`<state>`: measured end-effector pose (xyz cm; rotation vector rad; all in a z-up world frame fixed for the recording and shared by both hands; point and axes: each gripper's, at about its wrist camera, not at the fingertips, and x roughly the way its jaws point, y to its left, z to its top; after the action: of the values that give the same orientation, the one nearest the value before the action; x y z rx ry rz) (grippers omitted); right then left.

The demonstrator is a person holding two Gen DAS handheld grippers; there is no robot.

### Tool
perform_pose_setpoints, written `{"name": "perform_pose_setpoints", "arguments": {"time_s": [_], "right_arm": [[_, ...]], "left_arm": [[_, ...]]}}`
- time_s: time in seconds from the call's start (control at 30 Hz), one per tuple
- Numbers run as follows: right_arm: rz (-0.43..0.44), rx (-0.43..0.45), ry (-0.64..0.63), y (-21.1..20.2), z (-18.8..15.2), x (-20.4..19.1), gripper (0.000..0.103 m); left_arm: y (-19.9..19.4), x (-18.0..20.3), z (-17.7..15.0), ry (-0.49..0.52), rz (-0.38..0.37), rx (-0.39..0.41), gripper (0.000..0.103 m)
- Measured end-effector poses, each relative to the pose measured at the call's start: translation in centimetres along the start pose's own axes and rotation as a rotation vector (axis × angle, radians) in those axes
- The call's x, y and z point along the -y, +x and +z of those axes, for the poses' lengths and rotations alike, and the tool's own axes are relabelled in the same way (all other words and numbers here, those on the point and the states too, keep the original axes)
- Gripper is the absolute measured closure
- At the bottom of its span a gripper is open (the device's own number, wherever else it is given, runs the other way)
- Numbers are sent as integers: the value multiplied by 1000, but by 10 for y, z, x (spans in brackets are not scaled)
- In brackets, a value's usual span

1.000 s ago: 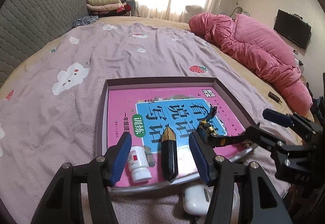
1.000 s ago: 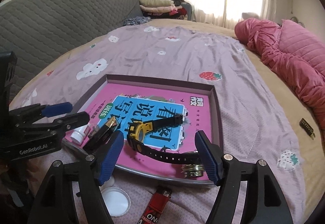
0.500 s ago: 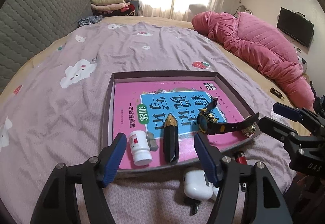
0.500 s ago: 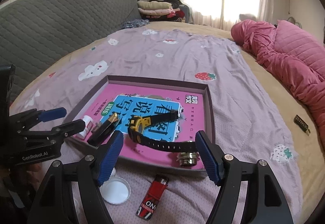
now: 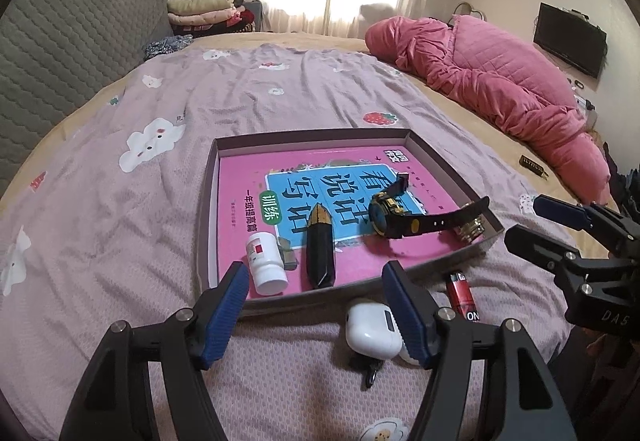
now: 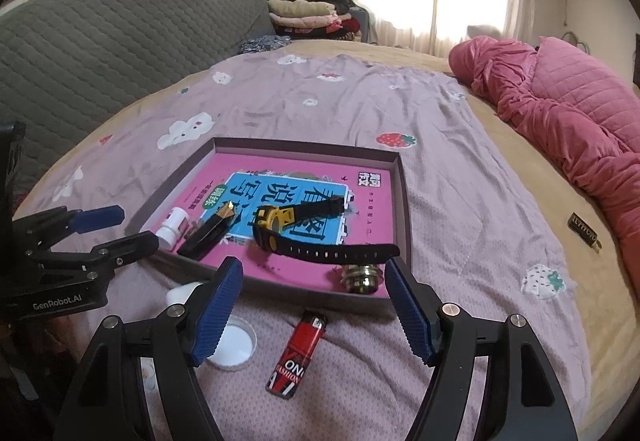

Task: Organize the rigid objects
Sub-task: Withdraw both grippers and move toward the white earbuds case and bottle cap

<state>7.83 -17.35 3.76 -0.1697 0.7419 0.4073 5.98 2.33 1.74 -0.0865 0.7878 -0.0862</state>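
A shallow tray point(image 5: 208, 201) point(image 6: 404, 201) on the bed holds a pink book, a white pill bottle point(image 5: 266, 265) point(image 6: 172, 227), a black and gold case point(image 5: 320, 253) point(image 6: 210, 233), a black and yellow watch point(image 5: 390, 219) point(image 6: 280, 229) and a brass piece point(image 5: 472, 231) point(image 6: 362, 275). In front of the tray lie a red lighter point(image 5: 460, 293) point(image 6: 298, 351), a white earbuds case point(image 5: 372, 329) and a white cap point(image 6: 234, 341). My left gripper point(image 5: 316, 305) point(image 6: 112, 229) hangs open and empty before the tray's near edge. My right gripper point(image 6: 312, 293) point(image 5: 560, 225) is open and empty above the lighter.
A lilac sheet with cloud prints covers the bed. A pink quilt point(image 5: 500, 81) is bunched at the right, and a grey padded headboard point(image 6: 100, 41) runs along the left. A small dark tag point(image 5: 532, 165) point(image 6: 584, 231) lies on the tan sheet at the right.
Both grippers have drawn back from the tray toward the near edge of the bed. The left fingers no longer flank the black case and bottle. The lighter and earbuds case show more fully.
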Motion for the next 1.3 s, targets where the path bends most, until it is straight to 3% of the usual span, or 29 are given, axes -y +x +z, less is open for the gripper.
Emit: {"name": "perform_pose_setpoints", "arguments": {"time_s": [0.5, 0.87, 1.3], "right_arm": [[7, -21, -17, -3, -12, -8, 28], [-5, -65, -40, -5, -31, -5, 28], [37, -86, -47, -8, -37, -11, 28]], "left_arm": [[-2, 15, -12, 55, 2, -40, 35], [-3, 12, -18, 38, -5, -69, 35], [-4, 24, -27, 89, -17, -96, 35]]}}
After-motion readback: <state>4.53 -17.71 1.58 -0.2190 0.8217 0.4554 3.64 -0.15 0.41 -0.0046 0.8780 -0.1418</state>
